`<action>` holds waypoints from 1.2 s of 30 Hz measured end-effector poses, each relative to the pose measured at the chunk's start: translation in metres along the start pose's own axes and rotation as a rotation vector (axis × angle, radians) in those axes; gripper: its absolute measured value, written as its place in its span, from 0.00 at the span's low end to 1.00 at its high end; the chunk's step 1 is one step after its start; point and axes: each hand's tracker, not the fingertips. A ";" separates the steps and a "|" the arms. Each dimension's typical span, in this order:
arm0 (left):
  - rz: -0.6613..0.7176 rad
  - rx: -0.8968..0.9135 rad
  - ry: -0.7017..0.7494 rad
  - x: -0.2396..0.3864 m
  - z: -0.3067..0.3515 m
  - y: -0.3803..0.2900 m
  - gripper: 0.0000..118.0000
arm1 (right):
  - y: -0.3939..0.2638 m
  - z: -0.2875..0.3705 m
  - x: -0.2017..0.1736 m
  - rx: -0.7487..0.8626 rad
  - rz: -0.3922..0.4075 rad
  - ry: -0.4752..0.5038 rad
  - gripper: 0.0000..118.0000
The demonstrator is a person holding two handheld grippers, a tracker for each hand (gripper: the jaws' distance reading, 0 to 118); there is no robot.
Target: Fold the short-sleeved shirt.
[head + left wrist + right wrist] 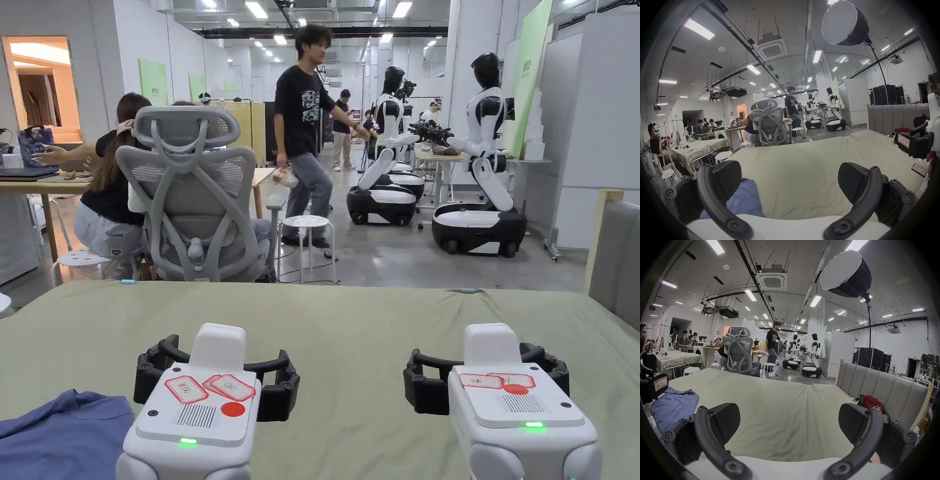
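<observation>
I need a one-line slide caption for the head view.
Both claws, left claw and right claw, open above the green sheet; blue shirt lies crumpled at left.

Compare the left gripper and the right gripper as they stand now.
The left gripper hangs beside the blue shirt, with cloth just behind one of its fingers; the right gripper hangs over bare green sheet, farther from the shirt. Both are open, empty and level.

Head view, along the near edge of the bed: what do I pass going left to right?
Blue shirt → left tongs, open → bare green sheet → right tongs, open.
</observation>
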 end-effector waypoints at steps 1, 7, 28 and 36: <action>-0.002 0.001 0.000 0.001 0.000 0.000 1.00 | 0.000 0.000 0.000 0.000 -0.001 0.001 1.00; 0.000 0.012 0.003 0.000 0.000 0.003 1.00 | 0.002 0.001 0.001 0.005 -0.002 -0.003 1.00; 0.008 0.014 0.005 0.001 0.000 0.002 1.00 | 0.003 0.001 0.005 0.018 -0.009 0.006 1.00; 0.009 0.016 0.000 0.002 0.002 0.001 1.00 | 0.004 0.004 0.006 0.023 -0.014 -0.021 1.00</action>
